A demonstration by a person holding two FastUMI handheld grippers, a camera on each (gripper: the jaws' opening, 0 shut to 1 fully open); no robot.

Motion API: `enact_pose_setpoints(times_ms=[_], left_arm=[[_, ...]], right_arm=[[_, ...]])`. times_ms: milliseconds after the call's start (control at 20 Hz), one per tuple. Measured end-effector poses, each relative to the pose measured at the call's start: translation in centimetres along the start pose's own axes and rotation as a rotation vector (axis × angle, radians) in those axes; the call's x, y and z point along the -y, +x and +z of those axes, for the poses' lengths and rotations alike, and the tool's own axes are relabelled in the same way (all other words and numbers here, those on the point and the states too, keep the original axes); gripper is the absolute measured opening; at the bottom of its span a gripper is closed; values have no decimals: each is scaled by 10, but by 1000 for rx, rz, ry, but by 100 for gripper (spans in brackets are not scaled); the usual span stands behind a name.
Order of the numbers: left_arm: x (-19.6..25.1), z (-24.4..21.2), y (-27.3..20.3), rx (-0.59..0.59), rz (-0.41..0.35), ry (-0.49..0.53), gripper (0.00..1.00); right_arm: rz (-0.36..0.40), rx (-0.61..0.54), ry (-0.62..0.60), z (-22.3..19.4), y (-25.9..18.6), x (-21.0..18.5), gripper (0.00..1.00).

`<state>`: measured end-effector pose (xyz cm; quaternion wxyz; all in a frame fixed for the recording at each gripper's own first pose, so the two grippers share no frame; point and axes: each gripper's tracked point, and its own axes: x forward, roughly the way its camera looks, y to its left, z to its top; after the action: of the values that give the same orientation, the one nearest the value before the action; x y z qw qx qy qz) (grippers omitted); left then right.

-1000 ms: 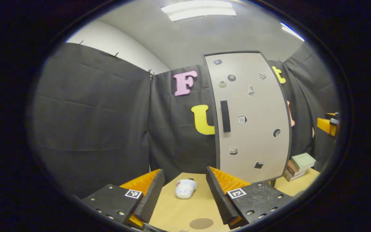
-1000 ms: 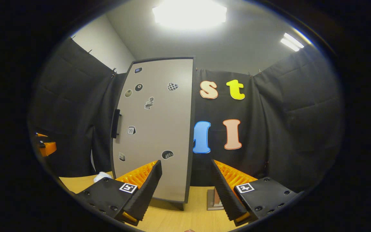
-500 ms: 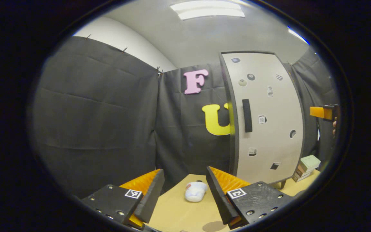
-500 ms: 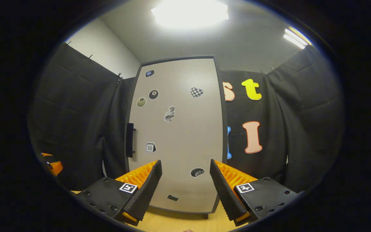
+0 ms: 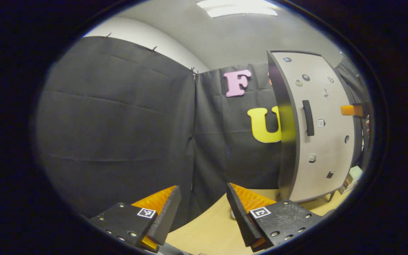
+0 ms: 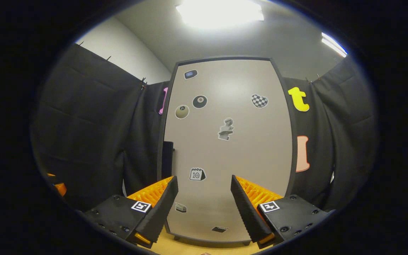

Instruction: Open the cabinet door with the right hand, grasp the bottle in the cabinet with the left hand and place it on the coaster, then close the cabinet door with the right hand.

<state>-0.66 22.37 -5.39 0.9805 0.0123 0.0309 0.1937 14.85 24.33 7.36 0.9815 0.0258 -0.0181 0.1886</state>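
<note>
The right gripper point(image 6: 204, 198) faces the cabinet door point(image 6: 232, 148) straight on. Its two fingers are spread wide apart and hold nothing. I think it is placed there so it can go for the dark handle point(image 6: 168, 159), which sits on the left edge of the door. The door looks shut, so the first step, opening it, is not done yet.

The left gripper point(image 5: 204, 207) hangs over the desk point(image 5: 211, 226), off to the side of the cabinet. Its fingers are wide apart too, with nothing between them. It looks like it is waiting out of the way so the door has room to swing. In the left gripper view the door and its handle point(image 5: 307, 117) show at the right, and the other gripper point(image 5: 352, 110) pokes in at the far right, near the door front.

The bottle must be inside the cabinet, behind the shut door, so it is hidden. I cannot pick out the coaster.

The door has small stickers on it: a black ball point(image 6: 199, 101), a pale ball point(image 6: 182, 112), a checkered heart point(image 6: 259, 101), a little statue point(image 6: 226, 129) and a tiny calendar point(image 6: 197, 174). The calendar seems to have a number on it, but it is too small to read for sure. I see no brand names.
</note>
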Motion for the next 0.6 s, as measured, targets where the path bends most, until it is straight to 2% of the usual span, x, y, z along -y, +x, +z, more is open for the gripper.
enact_pose_setpoints(times_ms=[150, 200, 450, 600], left_arm=[[-32, -11, 3, -13, 37, 27, 79], [-42, -13, 3, -18, 48, 28, 79], [-85, -22, 8, -32, 97, 36, 81], [-104, -26, 11, -33, 111, 42, 79]], right_arm=[[16, 16, 2, 6, 22, -25, 93], [18, 11, 5, 5, 30, -32, 95], [19, -17, 21, -1, 65, -63, 95], [0, -40, 0, -5, 86, -73, 95]])
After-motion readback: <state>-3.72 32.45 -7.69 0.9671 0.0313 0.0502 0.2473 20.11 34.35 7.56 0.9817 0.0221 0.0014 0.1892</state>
